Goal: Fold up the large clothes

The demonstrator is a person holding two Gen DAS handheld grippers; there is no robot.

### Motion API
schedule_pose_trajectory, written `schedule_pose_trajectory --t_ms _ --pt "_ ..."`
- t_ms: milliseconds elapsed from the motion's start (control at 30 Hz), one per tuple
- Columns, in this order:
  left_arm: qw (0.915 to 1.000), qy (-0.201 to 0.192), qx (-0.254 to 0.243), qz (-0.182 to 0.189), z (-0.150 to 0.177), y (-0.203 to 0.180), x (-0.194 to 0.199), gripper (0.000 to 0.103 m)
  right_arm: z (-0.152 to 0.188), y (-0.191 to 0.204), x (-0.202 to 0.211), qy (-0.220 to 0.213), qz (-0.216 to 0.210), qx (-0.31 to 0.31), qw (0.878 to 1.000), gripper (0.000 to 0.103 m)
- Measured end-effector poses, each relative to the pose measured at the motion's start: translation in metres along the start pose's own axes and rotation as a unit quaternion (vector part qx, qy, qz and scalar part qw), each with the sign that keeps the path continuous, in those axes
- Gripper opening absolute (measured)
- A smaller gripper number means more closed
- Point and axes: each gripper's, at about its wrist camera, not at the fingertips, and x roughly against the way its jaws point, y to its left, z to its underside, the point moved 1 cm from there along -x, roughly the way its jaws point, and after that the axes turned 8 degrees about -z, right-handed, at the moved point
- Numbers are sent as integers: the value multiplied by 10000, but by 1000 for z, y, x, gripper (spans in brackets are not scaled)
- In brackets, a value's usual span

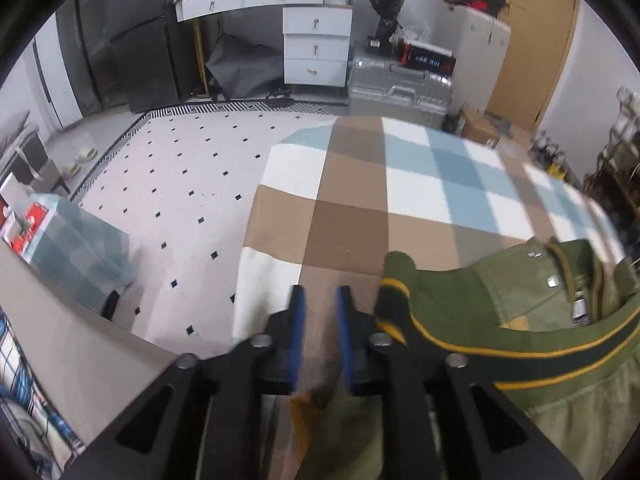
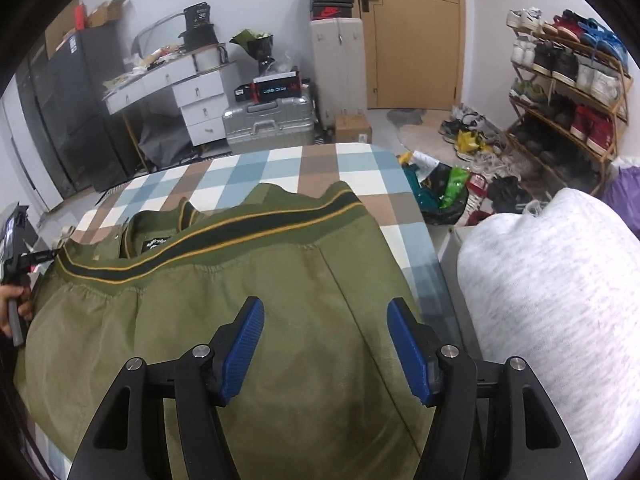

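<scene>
An olive green jacket point(image 2: 240, 292) with a dark, yellow-edged ribbed band point(image 2: 248, 228) lies spread on the checked bed cover point(image 2: 280, 168). My right gripper point(image 2: 325, 314) hovers over the jacket's body, jaws wide apart, nothing between the blue pads point(image 2: 244, 344). In the left wrist view the jacket point(image 1: 460, 304) lies right of my left gripper point(image 1: 320, 296), its ribbed cuff point(image 1: 394, 280) just beside the right finger. The left pads point(image 1: 297, 320) stand a narrow gap apart with the bed cover point(image 1: 348, 184) showing through; green cloth lies under the jaws' base. A hand point(image 2: 14, 300) holds that gripper at the jacket's left edge.
A grey-white bundle of bedding point(image 2: 560, 300) fills the right side. Past the bed are a silver suitcase point(image 2: 268, 120), white drawers point(image 1: 316, 44), a shoe rack point(image 2: 568, 80), scattered shoes and a bin point(image 2: 444, 196). A dotted rug point(image 1: 180, 184) covers the floor left of the bed.
</scene>
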Motion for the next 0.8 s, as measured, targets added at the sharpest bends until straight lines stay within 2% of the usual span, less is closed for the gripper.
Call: schedule_pose_trajectory --t_ms 133,267,367,400,500,567,633,700,733,767,800 --pt "9989 -245 6 406 8 -1 41 32 -11 0 -5 27 -86 -63 9999 63" --pt "9954 -188 66 940 33 -19 72 55 -42 -2 -25 12 -234 -509 9984 63" --pt "9904 -323 197 1330 65 -30 86 57 -66 8 -45 36 -304 -663 9973 63" --pt "9902 -516 118 1290 75 -35 91 58 -72 14 -50 70 -329 -601 9976 63" --pt "9903 -1096 -377 766 98 -56 97 58 -90 46 -81 251 -311 -188 9990 63" --pt "9888 -1136 -798 549 105 -70 88 58 -93 64 -109 389 -30 169 9991 63" --pt "9872 -1176 -1004 389 109 -77 81 58 -92 75 -143 735 213 361 9964 63" --pt "9844 -1224 -1233 272 112 -80 77 58 -88 80 -174 1055 455 473 9923 58" --pt "9846 -1209 -1223 305 109 -79 74 58 -85 80 -184 1193 681 598 9887 53" --pt "9853 -1182 -1174 387 107 -75 72 58 -80 82 -195 1357 1026 809 9821 36" --pt "9862 -1143 -1102 465 106 -71 70 60 -78 81 -194 1377 1065 815 9813 25"
